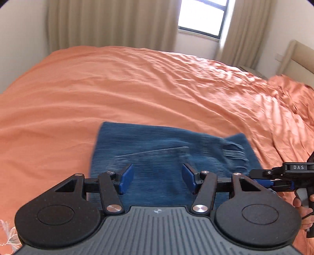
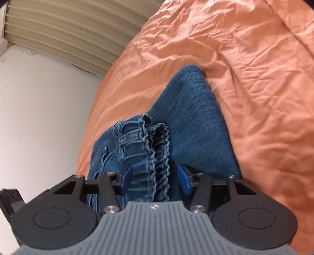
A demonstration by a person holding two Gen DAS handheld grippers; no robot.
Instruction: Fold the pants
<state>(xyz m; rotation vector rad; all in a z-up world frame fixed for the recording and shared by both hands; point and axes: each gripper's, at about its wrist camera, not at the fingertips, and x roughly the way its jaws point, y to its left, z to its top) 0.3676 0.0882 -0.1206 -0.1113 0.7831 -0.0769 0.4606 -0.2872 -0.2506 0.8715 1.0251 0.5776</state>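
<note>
Blue jeans (image 1: 166,145) lie folded into a rough rectangle on the orange bed cover (image 1: 117,88). In the left wrist view my left gripper (image 1: 158,177) hovers over the near part of the denim, open, with nothing between its blue pads. The right gripper (image 1: 257,176) comes in from the right edge, a hand (image 1: 302,206) on its handle. In the right wrist view my right gripper (image 2: 155,180) straddles the ruffled elastic waistband (image 2: 155,155) of the jeans (image 2: 196,121). The left pad is at the ruffles; a gap shows before the right pad, so it is open.
The orange cover (image 2: 245,78) is wrinkled and bunched toward the headboard (image 1: 294,56). Beige curtains (image 1: 109,23) and a window (image 1: 202,15) stand behind the bed. In the right wrist view the bed's edge (image 2: 92,109) drops off just left of the jeans.
</note>
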